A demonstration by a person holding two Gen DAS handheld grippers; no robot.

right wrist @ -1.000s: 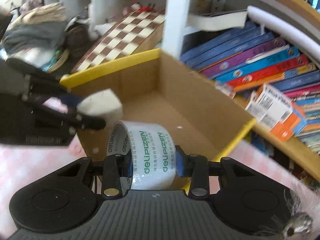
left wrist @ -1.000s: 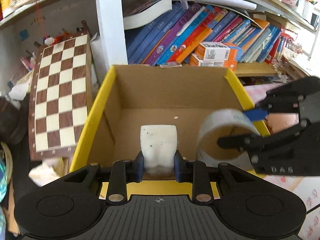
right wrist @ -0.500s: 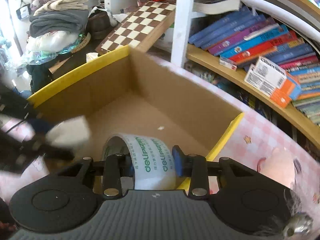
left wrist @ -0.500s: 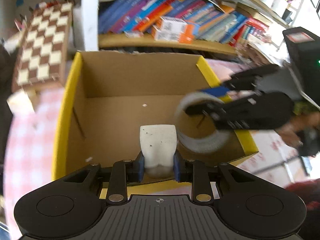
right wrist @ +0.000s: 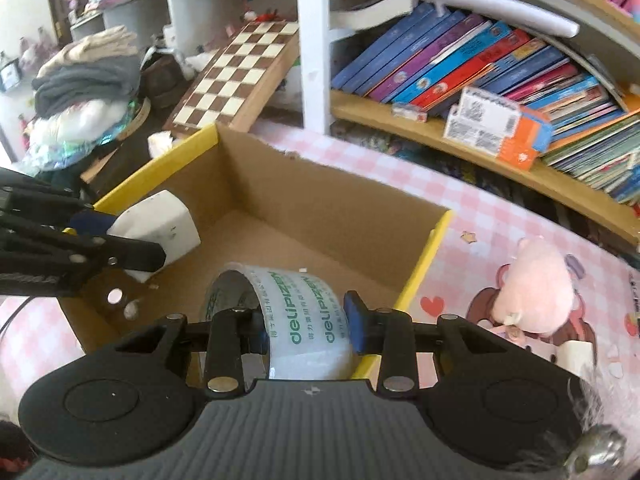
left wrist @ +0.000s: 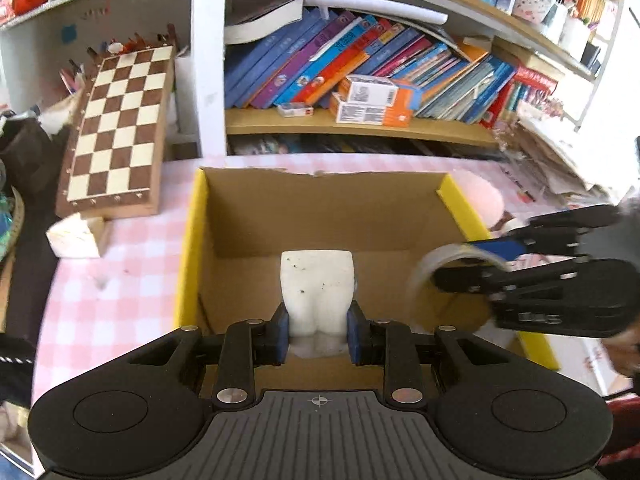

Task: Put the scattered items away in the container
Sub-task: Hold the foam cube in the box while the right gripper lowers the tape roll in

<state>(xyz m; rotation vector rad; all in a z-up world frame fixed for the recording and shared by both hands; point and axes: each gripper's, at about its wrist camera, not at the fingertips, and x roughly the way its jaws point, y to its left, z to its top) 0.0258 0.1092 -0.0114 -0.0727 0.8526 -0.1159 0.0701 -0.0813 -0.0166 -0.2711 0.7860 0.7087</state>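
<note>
An open cardboard box (left wrist: 320,216) with yellow flaps stands on the pink checked tablecloth, its inside bare. My left gripper (left wrist: 317,326) is shut on a white speckled block (left wrist: 317,290), held over the box's near side. My right gripper (right wrist: 308,326) is shut on a roll of clear tape (right wrist: 300,308) printed with green letters, held over the box's right near corner. In the left wrist view the right gripper (left wrist: 472,264) reaches in from the right with the tape roll (left wrist: 436,264). In the right wrist view the left gripper (right wrist: 120,240) holds the block (right wrist: 160,220) at the left.
A chessboard (left wrist: 116,128) leans at the back left. Bookshelves with books (left wrist: 360,68) and small cartons (left wrist: 372,100) rise behind the box. A pink plush toy (right wrist: 536,280) lies right of the box. A white tissue pack (left wrist: 74,234) sits on the cloth at left.
Both grippers have drawn back toward the box's near side with their loads. More of the tablecloth, the shelf and the plush toy now show.
</note>
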